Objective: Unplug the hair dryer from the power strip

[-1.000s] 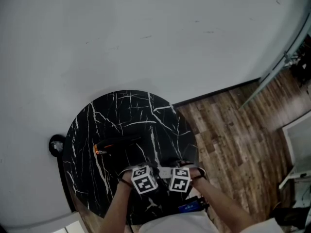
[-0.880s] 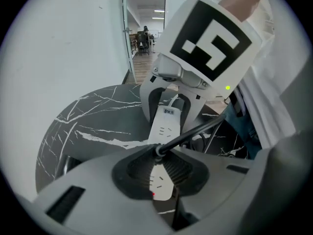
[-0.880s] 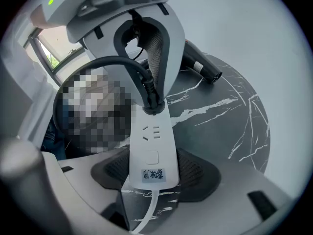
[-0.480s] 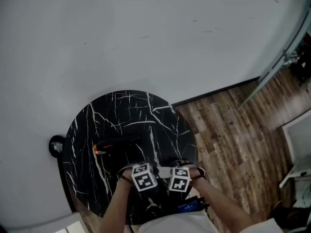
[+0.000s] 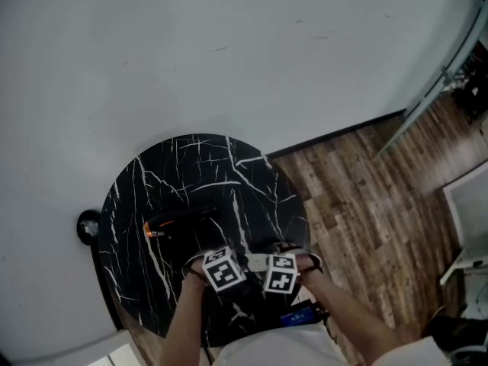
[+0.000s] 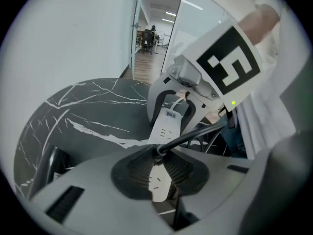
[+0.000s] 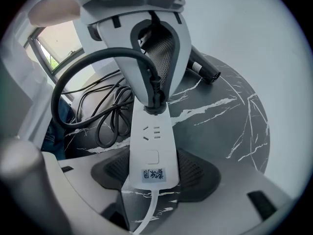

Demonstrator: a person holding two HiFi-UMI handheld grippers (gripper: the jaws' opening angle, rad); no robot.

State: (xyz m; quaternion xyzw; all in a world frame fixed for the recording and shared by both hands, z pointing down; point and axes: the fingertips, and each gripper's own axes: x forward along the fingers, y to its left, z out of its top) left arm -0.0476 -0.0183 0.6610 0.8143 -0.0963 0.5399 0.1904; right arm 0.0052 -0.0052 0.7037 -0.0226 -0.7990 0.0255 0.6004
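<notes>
A white power strip (image 7: pixel 151 136) lies near the front edge of the round black marble table (image 5: pixel 198 166). My right gripper (image 7: pixel 152 168) is shut on the strip's labelled end, where its white lead leaves. A black plug (image 7: pixel 155 101) sits in the far socket, and my left gripper (image 6: pixel 157 153) is shut on that plug from above. The plug's black cord (image 7: pixel 105 114) loops off in coils over the table edge. The black hair dryer (image 5: pixel 183 226), showing a small orange light, lies on the table beyond the grippers. In the head view the two marker cubes stand side by side, left gripper (image 5: pixel 223 268) and right gripper (image 5: pixel 280 271).
A pale wall curves behind the table. Wooden floor (image 5: pixel 366 204) spreads to the right, with a glass partition at the far right. A small black round object (image 5: pixel 88 226) sits by the table's left rim. A blue item (image 5: pixel 297 316) shows below the front edge.
The head camera has shifted a little, so the table sits slightly higher in view. Both grippers keep their hold and their places.
</notes>
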